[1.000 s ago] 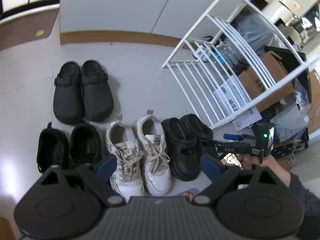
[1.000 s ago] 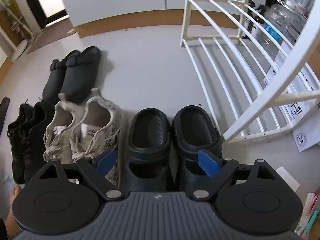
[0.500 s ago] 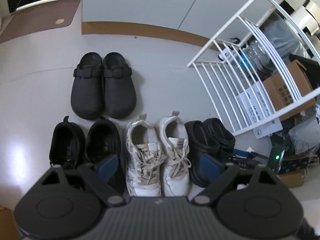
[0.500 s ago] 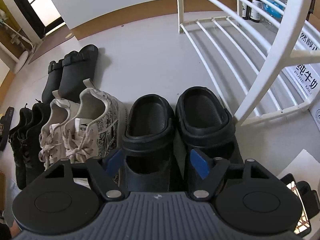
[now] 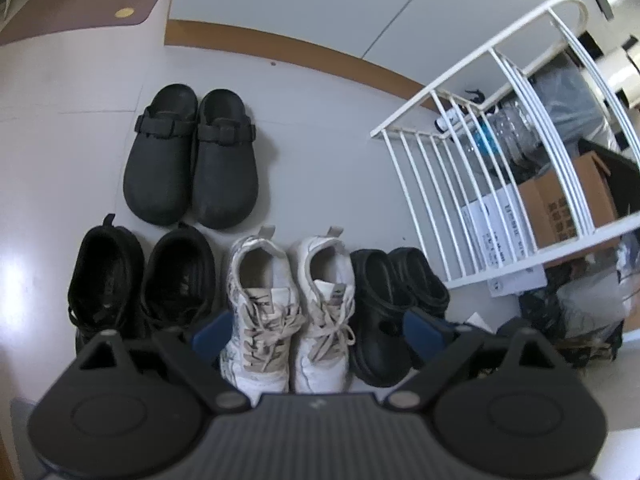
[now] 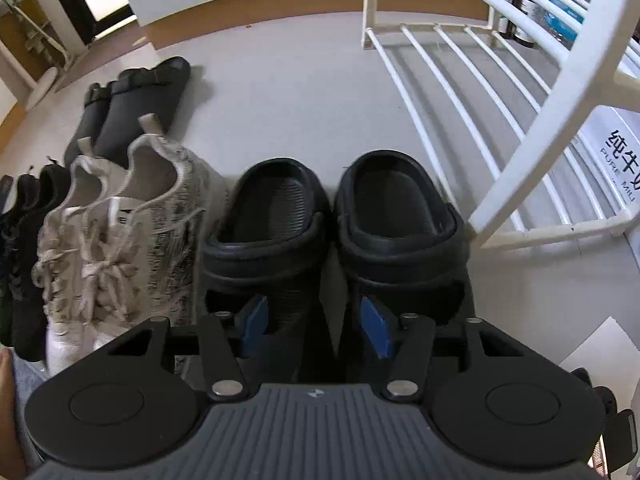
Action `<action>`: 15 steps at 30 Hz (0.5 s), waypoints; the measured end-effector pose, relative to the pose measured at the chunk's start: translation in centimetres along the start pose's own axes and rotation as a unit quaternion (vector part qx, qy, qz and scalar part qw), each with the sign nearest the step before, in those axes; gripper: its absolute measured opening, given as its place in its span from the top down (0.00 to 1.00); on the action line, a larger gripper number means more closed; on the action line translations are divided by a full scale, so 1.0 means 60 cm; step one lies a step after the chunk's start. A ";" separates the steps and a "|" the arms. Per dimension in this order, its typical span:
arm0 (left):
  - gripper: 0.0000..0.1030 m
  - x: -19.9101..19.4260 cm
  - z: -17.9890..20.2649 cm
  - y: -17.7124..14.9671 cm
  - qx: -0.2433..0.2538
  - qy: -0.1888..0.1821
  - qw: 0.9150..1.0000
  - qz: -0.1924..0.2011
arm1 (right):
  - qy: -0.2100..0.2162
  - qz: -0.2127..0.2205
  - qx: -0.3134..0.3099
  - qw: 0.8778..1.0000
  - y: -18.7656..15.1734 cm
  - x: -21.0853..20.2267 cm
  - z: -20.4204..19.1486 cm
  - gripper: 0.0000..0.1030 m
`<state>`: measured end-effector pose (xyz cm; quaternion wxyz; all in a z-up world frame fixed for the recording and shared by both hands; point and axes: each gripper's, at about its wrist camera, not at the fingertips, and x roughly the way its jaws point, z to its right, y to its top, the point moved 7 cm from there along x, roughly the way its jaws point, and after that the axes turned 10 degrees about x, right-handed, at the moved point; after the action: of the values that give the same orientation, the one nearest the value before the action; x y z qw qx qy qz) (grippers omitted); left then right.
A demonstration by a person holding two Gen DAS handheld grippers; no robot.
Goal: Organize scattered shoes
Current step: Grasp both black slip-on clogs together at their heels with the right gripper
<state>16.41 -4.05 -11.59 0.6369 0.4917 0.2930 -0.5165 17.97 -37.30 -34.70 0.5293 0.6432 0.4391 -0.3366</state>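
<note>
Two black sandals lengthwise, heels away, R gripper jaws narrowed, maybe touching them, L gripper jaws apart.

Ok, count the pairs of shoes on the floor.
4 pairs: black clogs behind; in the front row, black sneakers left, white sneakers middle, black sandals by the rack.
</note>
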 end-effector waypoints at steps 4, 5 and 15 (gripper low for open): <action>0.09 0.009 0.002 -0.005 -0.012 0.001 1.000 -0.007 | 0.003 0.003 -0.006 1.000 -0.004 0.012 0.004 0.50; 0.09 0.010 0.003 -0.005 -0.014 0.000 1.000 -0.008 | 0.000 0.006 -0.008 1.000 -0.005 0.015 0.005 0.51; 0.09 0.015 0.013 -0.009 -0.011 -0.004 1.000 -0.012 | -0.003 0.013 -0.016 1.000 -0.004 0.045 0.006 0.54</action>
<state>16.07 -5.10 -12.29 0.6376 0.4789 0.3019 -0.5224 18.81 -37.10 -37.27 0.5448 0.6392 0.4345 -0.3251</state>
